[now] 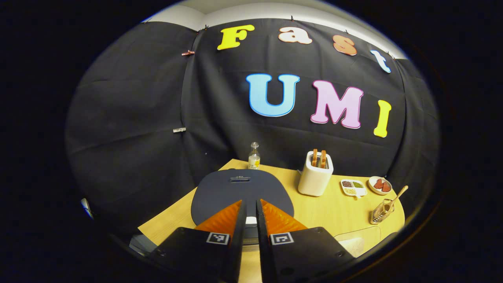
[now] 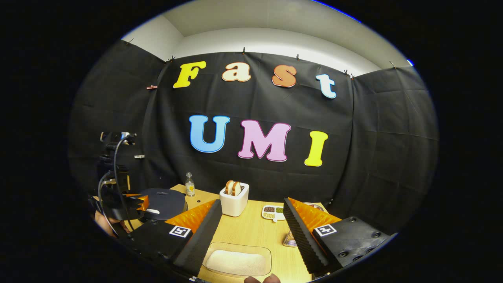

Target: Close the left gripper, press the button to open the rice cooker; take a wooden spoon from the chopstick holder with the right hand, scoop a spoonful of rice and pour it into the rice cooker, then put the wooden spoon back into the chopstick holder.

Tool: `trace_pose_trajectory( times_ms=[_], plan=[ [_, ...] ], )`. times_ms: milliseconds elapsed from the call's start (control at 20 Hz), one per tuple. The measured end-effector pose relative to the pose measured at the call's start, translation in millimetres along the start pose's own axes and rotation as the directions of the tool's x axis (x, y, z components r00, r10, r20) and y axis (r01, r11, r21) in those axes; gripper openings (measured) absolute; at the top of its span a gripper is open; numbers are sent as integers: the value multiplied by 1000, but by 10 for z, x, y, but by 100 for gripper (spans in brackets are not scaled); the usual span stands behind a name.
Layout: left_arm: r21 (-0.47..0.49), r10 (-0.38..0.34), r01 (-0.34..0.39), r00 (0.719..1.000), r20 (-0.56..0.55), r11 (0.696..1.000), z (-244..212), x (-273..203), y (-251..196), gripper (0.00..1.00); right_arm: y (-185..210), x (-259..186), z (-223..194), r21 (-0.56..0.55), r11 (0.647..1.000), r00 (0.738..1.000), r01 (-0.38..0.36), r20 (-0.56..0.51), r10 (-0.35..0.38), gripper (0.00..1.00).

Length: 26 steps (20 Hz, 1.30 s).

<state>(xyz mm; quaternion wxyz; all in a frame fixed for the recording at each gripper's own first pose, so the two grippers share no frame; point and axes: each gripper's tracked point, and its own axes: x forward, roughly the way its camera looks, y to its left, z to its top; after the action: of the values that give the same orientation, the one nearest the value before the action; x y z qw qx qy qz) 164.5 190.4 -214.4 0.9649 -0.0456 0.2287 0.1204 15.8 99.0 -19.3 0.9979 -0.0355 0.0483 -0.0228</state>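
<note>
while the left gripper [image 1: 251, 214] has its two fingers almost shut with nothing between them, it sits right over the front of the rice cooker [image 1: 241, 192], whose dark lid is down. the right gripper [image 2: 251, 230] is wide open and holds nothing, above the clear tray of rice [image 2: 237, 261]. the wooden spoon [image 1: 397, 195] stands in the chopstick holder [image 1: 382, 212] on the wooden table [image 1: 334, 208], near the toaster [image 1: 315, 177].

Dark navy rice cooker [image 1: 241, 190], white toaster [image 1: 315, 175].

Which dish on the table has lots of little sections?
The rectangular white tray, split into compartments of different grains. The round plate beside it has no dividers, and the clear dish holds just rice.
</note>
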Motion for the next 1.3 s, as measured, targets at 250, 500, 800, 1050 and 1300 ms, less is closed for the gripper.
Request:
trace_pose_trajectory(
  times_ms=[250, 500, 800, 1050, 1300],
  plan=[
    [-11, -16, 15, 992, -123, 1000, -352, 278, -87, 8, 26, 60, -59, -13, 1000, 1000, -4, -15, 4, 98],
    [82, 59, -49, 990, -130, 995, -546, 388, 35, 8, 19, 100, -72, -15, 1000, 1000, 0, -19, 0, 98],
    [-71, 27, -41, 982, -186, 997, -566, 384, 53, 7, -196, 44, -27, 0, 999, 999, 54, -3, -54, 98],
    [-69, 10, -12, 1000, -28, 998, 1, 143, 59, 6, -411, 70, -164, 19, 995, 995, 99, -30, -98, 98],
    [-11, -55, 58, 983, 173, 998, 843, -352, -56, 5, -616, 129, -226, 64, 989, 991, 131, -35, -129, 98]
  ],
)
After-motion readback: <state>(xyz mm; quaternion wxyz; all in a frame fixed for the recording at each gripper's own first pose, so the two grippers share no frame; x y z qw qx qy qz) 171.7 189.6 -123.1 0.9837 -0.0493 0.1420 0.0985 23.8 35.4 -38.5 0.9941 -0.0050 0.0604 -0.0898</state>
